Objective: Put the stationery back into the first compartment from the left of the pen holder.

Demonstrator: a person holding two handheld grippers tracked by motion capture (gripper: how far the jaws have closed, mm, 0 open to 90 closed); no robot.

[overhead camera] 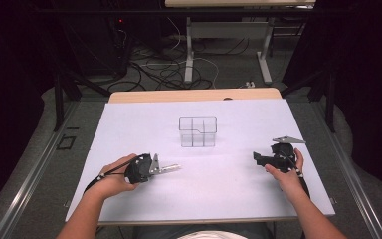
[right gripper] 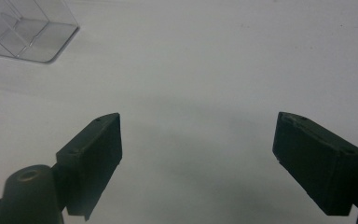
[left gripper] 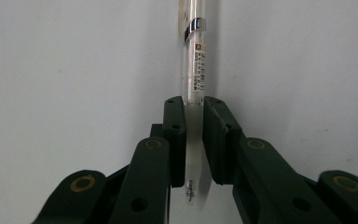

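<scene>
The left gripper is clamped on a clear pen. In the left gripper view the two black jaws stand close together with the pen pinched between their pads, its frosted grip section caught in the clamp and its writing tip poking out at the near end, towards the camera. The long clear barrel, with a metal band and a printed label, runs on past the jaw tips over the white sheet. From the high view the pen sticks out of the gripper to the right, roughly level, low over the table (whether it touches the sheet cannot be told).

The right gripper sits well apart at the right side of the table, held in the person's right hand. Its jaws stand wide apart in the right gripper view, with nothing but bare white sheet between them.

A clear box with inner dividers stands upright near the middle of the table, beyond both grippers and between them. A corner of it shows at the upper left of the right gripper view.
</scene>
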